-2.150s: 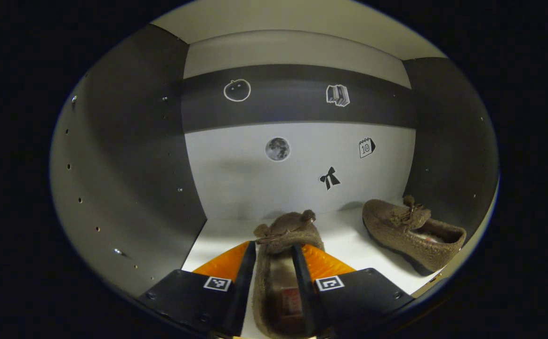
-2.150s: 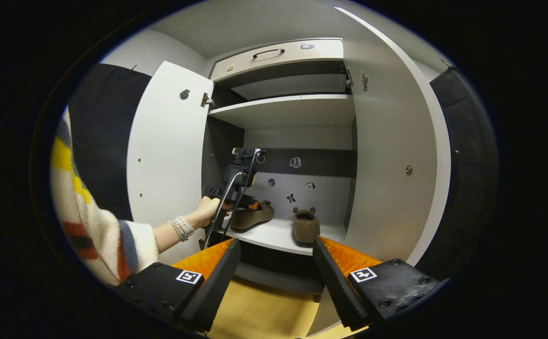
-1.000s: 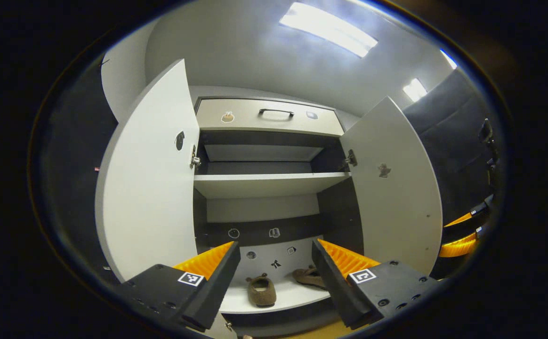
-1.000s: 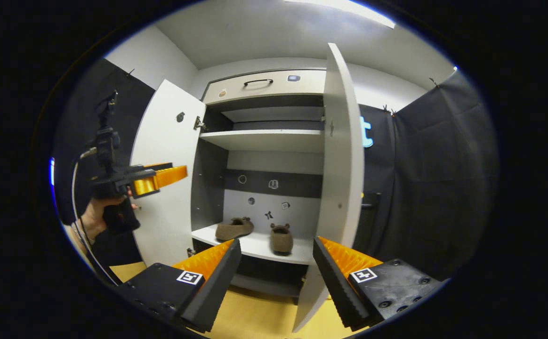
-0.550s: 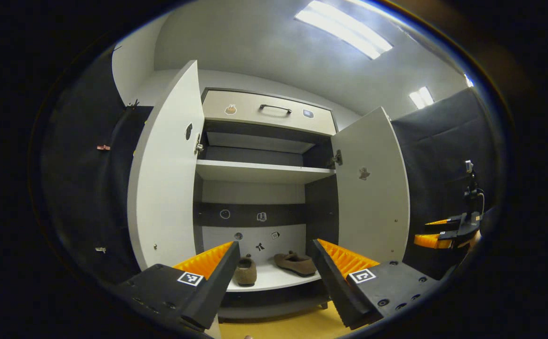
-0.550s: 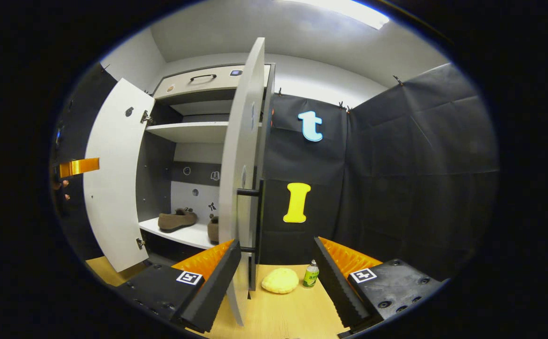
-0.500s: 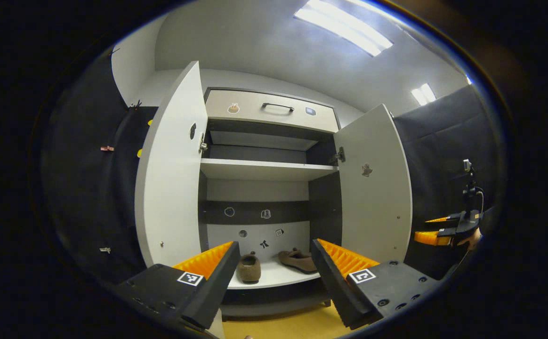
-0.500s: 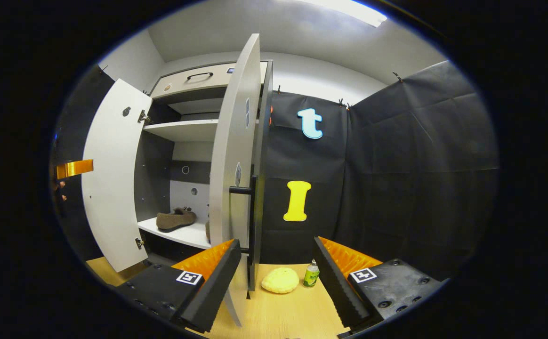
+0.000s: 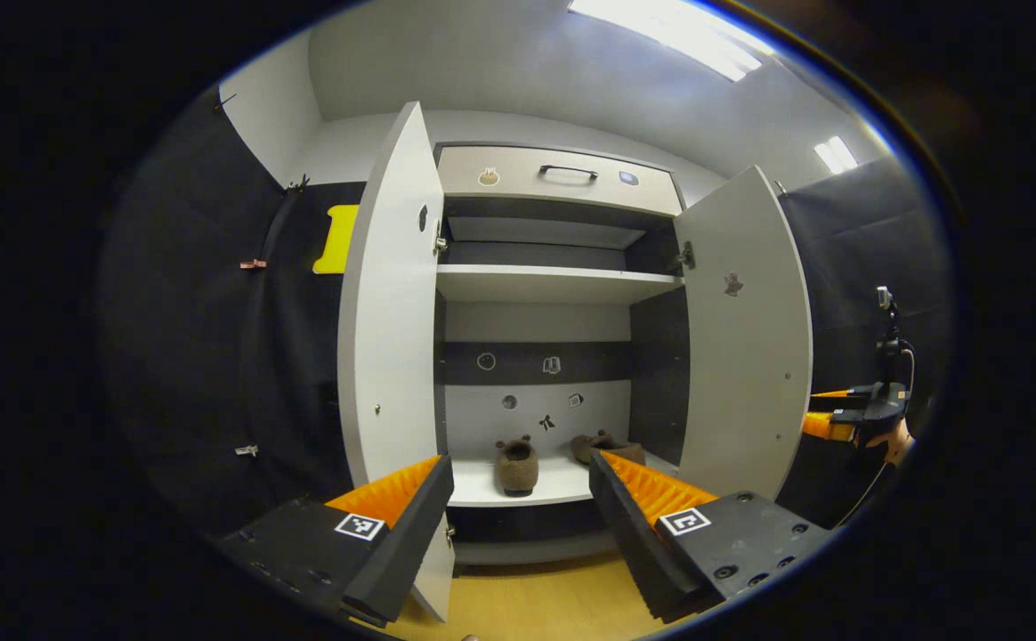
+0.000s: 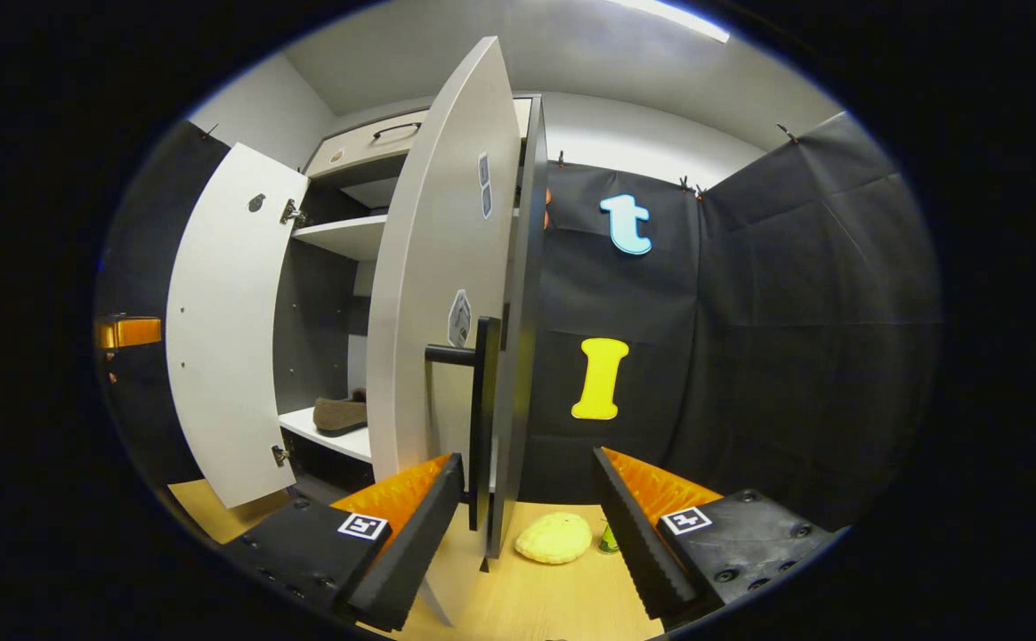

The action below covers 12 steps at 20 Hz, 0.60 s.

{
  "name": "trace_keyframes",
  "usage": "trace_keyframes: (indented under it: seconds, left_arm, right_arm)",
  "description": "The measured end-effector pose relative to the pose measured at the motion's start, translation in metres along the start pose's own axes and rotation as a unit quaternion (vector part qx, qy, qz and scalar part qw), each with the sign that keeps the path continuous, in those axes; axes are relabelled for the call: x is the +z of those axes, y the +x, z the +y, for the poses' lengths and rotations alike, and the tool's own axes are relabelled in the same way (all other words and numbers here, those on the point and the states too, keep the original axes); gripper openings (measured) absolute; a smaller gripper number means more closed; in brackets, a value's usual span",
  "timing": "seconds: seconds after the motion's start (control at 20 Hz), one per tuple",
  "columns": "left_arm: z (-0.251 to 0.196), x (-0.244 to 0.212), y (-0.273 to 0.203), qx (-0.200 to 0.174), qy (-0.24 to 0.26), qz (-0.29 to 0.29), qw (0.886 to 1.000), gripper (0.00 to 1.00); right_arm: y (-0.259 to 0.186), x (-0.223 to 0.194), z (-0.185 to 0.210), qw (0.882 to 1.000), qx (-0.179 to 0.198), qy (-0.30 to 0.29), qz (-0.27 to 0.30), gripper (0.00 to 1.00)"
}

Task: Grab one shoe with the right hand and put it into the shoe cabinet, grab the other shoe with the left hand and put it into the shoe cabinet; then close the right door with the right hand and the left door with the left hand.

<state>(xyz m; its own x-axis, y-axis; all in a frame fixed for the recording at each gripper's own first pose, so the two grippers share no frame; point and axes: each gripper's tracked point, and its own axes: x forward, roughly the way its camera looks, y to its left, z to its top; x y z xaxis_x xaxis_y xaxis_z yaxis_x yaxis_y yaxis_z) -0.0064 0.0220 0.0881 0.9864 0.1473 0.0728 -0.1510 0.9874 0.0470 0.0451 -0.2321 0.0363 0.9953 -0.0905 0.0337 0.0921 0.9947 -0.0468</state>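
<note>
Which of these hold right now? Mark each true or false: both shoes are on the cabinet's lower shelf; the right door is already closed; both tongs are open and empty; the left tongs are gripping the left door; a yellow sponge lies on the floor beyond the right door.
1. Both shoes sit on the lower shelf. True.
2. The right door is closed. False: it stands open, as does the left door.
3. Both tongs are open and empty. True: the left tongs and right tongs hold nothing.
4. The left tongs grip the left door. False: they are clear of it.
5. A yellow sponge lies on the floor beyond the right door. True.
</note>
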Motion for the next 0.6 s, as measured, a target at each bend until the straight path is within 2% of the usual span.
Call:
trace_keyframes:
  seconds: [0.15,0.35,0.4,0.45,0.55,0.6]
  left_arm:
    - [0.018,0.001,-0.004,0.019,0.004,0.003,1.0,0.96]
    - [0.038,-0.001,-0.007,0.036,0.002,0.004,0.999,0.94]
    - [0.043,-0.002,-0.006,0.039,0.0,0.006,0.999,0.94]
    - [0.049,-0.005,-0.007,0.043,0.0,0.009,0.999,0.96]
    - [0.062,-0.008,-0.006,0.05,0.0,0.014,0.999,0.93]
    - [0.067,-0.009,-0.005,0.051,-0.001,0.018,0.999,0.99]
  right_arm:
    - [0.007,-0.001,0.026,1.0,0.024,0.016,0.002,0.95]
    - [0.022,-0.006,0.074,0.996,0.076,0.034,0.011,0.95]
    - [0.025,-0.005,0.08,0.996,0.08,0.029,0.01,0.91]
    - [0.027,-0.005,0.083,0.996,0.08,0.023,0.008,0.96]
    - [0.03,-0.004,0.087,0.997,0.078,0.025,0.006,0.96]
    - [0.031,-0.005,0.089,0.996,0.078,0.03,0.008,0.95]
